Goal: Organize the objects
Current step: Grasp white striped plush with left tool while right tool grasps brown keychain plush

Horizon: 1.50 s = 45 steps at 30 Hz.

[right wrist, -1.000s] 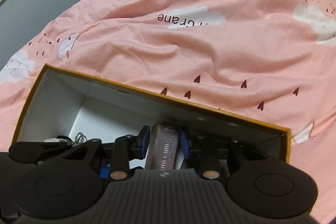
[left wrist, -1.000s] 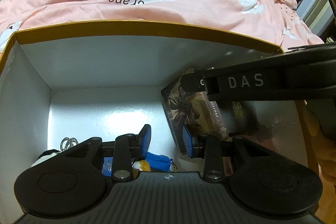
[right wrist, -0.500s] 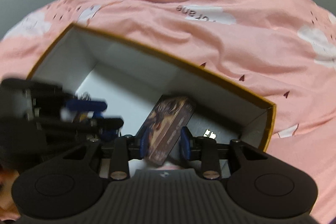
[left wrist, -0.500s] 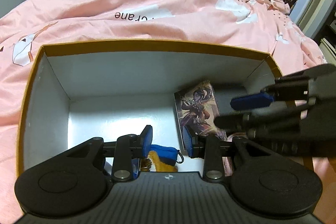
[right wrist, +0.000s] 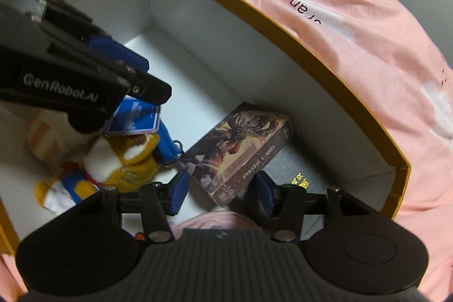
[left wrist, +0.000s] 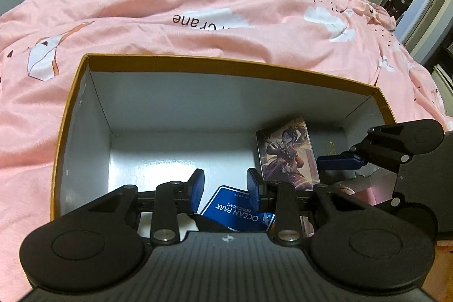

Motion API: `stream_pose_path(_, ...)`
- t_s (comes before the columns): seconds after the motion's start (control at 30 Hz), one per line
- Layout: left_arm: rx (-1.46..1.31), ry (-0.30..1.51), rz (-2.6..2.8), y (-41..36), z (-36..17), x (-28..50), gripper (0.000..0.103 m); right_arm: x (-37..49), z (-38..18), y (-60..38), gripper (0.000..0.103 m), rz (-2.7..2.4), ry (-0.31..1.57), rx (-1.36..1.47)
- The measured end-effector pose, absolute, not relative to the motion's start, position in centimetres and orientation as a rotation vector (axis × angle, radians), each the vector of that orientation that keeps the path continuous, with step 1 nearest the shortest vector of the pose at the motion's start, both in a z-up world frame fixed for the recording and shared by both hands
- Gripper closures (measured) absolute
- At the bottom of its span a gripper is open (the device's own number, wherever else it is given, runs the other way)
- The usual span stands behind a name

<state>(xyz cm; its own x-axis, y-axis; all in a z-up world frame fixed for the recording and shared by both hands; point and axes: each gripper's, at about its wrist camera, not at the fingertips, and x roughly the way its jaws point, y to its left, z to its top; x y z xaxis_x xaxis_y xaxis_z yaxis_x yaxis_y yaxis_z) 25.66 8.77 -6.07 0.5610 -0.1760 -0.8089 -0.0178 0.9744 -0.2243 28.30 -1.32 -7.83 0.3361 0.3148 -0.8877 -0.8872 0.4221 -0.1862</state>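
Underneath everything, a pink quilt [left wrist: 198, 27] printed "Crane" covers the bed, with a door ajar beyond. On it sits an open white cardboard box with an orange rim [right wrist: 334, 81]. Inside lie an illustrated "PHOTO CARD" pack [right wrist: 243, 149], a plush toy [right wrist: 113, 160] and a blue "OCEAN PARK HONG KONG" tag [left wrist: 235, 212]. The "GenRobot.AI" left gripper [left wrist: 225, 187] and right gripper [right wrist: 220, 193] both hang open, empty.

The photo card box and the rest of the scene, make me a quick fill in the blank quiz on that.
1. The photo card box lies inside the white cardboard box with the ____ rim.
2. The right claw is ____, gripping nothing.
3. The blue tag reads Ocean ____.
4. The cardboard box sits on a ____ duvet.

Missing words: orange; open; Park; pink
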Motion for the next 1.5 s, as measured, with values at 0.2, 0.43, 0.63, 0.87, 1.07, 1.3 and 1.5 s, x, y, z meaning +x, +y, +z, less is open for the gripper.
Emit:
stream_pose_path(0.2,-0.243,0.983,-0.101,9.0,-6.5,25.8,0.065,28.2,-7.8,-1.4,0.054,0.91,0.87,-0.756)
stream_pose_path(0.43,-0.249,0.983,-0.109,8.9,-6.4,25.7,0.065,28.8,-7.9,-1.5,0.067,0.907,0.859,-0.742)
stream_pose_path(0.63,-0.253,0.96,-0.111,9.0,-5.8,25.4,0.065,28.2,-8.0,-1.8,0.06,0.943,0.871,-0.786)
stream_pose_path(0.87,-0.229,0.958,-0.11,9.6,-2.7,24.5,0.065,28.5,-8.1,-2.0,0.071,0.903,0.872,-0.78)
stream_pose_path(1.07,-0.089,1.059,-0.083,9.4,-1.2,23.3,0.059,28.3,-5.6,-4.4,0.075,0.915,0.909,-0.634)
stream_pose_path(1.3,0.023,1.165,-0.087,8.6,-2.7,21.7,0.049,26.0,-3.5,-6.0,0.054,1.055,1.064,-0.324)
stream_pose_path(1.5,0.15,1.178,-0.103,7.4,-4.5,21.2,0.048,26.0,-5.6,-2.4,0.056,1.036,1.14,-0.31)
